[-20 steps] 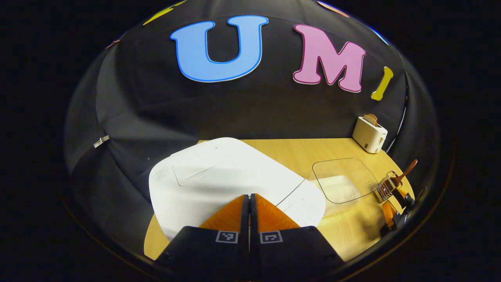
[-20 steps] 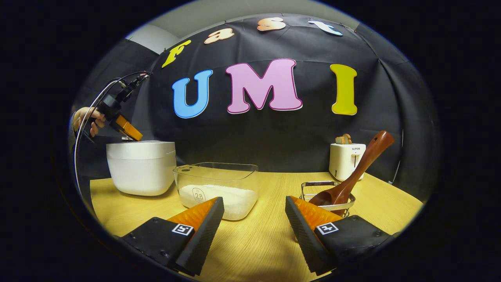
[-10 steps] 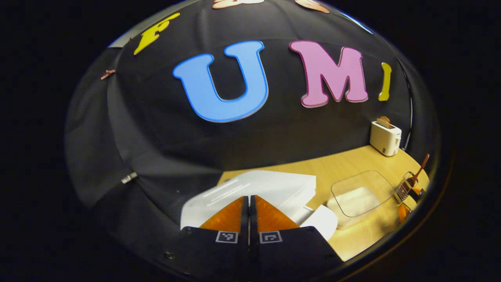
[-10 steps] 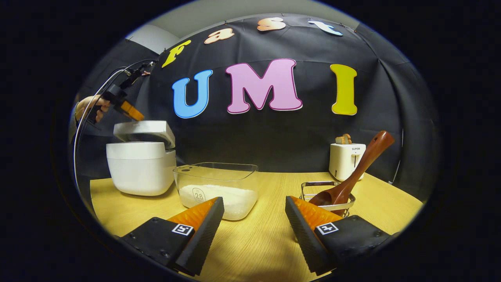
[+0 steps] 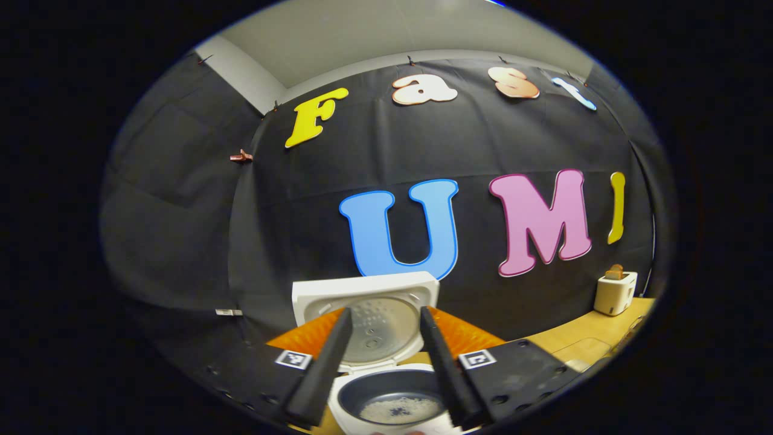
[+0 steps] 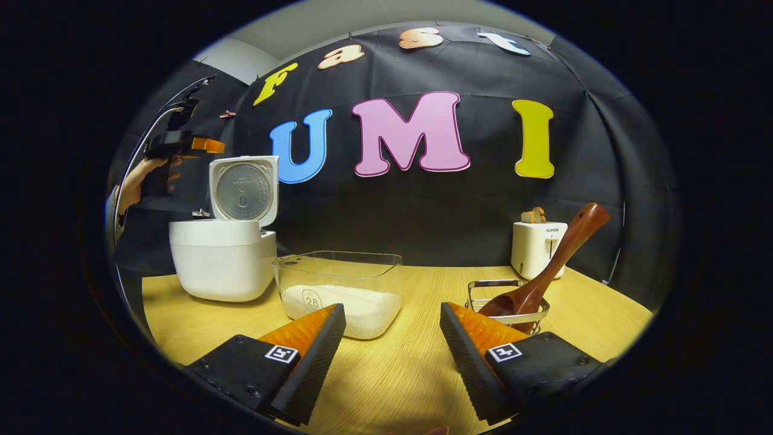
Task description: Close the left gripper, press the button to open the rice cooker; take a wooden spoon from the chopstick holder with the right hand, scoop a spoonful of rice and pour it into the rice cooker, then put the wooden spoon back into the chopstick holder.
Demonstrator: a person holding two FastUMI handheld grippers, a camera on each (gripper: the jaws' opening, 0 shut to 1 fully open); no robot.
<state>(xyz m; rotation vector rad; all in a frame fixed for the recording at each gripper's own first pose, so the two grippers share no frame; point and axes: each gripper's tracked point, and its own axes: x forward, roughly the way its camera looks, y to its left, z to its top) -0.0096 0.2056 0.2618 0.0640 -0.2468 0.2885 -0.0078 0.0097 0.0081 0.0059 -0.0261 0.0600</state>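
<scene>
The white rice cooker (image 6: 222, 260) stands at the table's left with its lid (image 6: 243, 190) swung upright. In the left gripper view the lid (image 5: 366, 314) faces me and the dark inner pot (image 5: 389, 405) holds a little rice. My left gripper (image 5: 381, 362) hangs open above the cooker, gripping nothing; in the right gripper view the left gripper (image 6: 202, 145) sits high beside the lid in a hand. My right gripper (image 6: 389, 356) is open, low over the table. A wooden spoon (image 6: 546, 269) leans in the wire chopstick holder (image 6: 506, 305) just beyond its right finger. A clear tub of rice (image 6: 341, 293) stands ahead.
A white toaster (image 6: 536, 248) with bread in it stands at the back right, and the toaster (image 5: 615, 292) also appears at the right of the left gripper view. The wooden table (image 6: 398, 374) stretches between the tub and the holder. Black cloth walls the booth behind.
The cooker's lid sprang from closed to fully upright. My left gripper rose off the lid, tilted up and went from shut to open. The right gripper stayed still.
</scene>
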